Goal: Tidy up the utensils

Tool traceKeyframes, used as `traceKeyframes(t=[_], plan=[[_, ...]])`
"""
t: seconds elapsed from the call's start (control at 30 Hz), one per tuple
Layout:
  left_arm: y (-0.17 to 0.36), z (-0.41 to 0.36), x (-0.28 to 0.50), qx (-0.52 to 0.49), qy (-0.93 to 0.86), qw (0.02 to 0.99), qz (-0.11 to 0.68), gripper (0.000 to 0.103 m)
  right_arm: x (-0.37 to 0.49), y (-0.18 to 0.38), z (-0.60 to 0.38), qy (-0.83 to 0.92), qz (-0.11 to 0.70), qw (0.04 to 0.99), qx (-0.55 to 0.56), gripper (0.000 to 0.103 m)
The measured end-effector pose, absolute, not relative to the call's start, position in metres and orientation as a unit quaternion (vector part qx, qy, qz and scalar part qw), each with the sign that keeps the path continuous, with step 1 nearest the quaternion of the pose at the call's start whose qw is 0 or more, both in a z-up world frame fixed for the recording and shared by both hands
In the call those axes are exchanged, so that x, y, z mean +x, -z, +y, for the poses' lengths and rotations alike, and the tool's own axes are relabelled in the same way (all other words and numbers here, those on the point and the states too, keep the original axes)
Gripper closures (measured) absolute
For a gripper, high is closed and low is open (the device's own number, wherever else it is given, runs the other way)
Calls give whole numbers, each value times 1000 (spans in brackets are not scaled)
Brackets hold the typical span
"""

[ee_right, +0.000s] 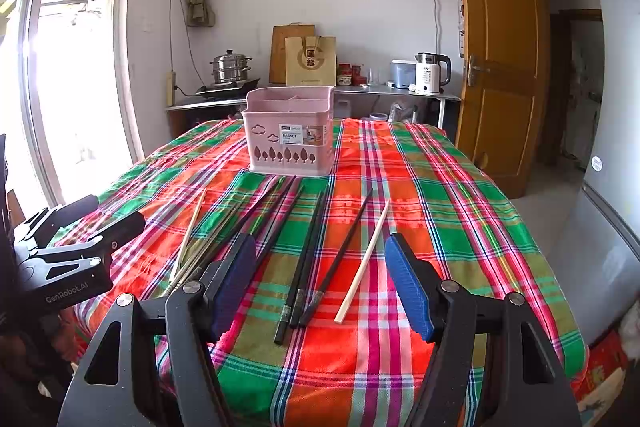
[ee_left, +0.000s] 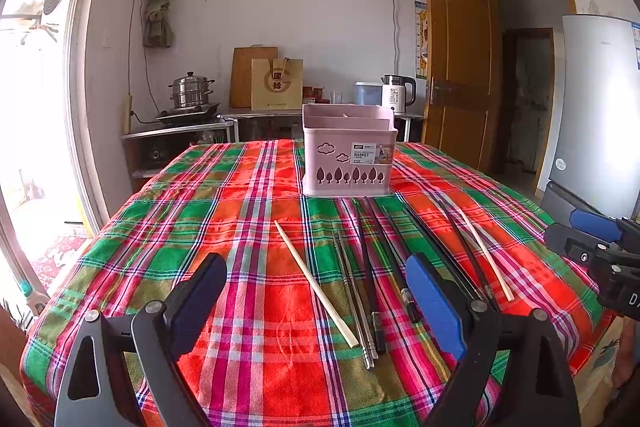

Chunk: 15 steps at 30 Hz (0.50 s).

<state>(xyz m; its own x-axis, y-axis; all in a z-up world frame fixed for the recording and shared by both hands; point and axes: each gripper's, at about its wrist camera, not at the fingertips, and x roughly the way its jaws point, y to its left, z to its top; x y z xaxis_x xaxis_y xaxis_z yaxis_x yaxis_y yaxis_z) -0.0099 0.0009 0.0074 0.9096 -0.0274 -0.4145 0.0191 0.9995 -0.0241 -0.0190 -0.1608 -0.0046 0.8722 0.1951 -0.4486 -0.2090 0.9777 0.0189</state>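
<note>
A pink utensil basket (ee_left: pixel 347 155) (ee_right: pixel 290 141) stands upright on the plaid tablecloth, with nothing visible sticking out of it. In front of it lie several loose chopsticks. In the left wrist view these are a wooden chopstick (ee_left: pixel 316 285), a metal pair (ee_left: pixel 354 301), black chopsticks (ee_left: pixel 372 267) and a second wooden chopstick (ee_left: pixel 486 255). My left gripper (ee_left: pixel 316 261) (ee_right: pixel 108 215) hovers open above the first wooden one, holding nothing. My right gripper (ee_right: pixel 320 239) (ee_left: pixel 560 227) is open over black chopsticks (ee_right: pixel 306 259) and a wooden chopstick (ee_right: pixel 364 263), also holding nothing.
The table (ee_left: pixel 120 255) drops off at the near and side edges. Behind it, a counter (ee_right: pixel 360 91) carries a steamer pot, a paper bag and a kettle. A fridge (ee_left: pixel 600 107) stands at the right, beside an open wooden door (ee_right: pixel 500 47). A bright window fills the left.
</note>
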Motion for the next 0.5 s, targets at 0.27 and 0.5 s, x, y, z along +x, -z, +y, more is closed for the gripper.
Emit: traceKeyframes(t=[0.27, 0.5], plan=[[-8, 2, -10, -10, 13, 977, 212, 11, -19, 5, -160, -105, 231, 967, -15, 35], [-8, 3, -9, -10, 14, 977, 214, 11, -18, 4, -160, -105, 231, 967, -15, 35]])
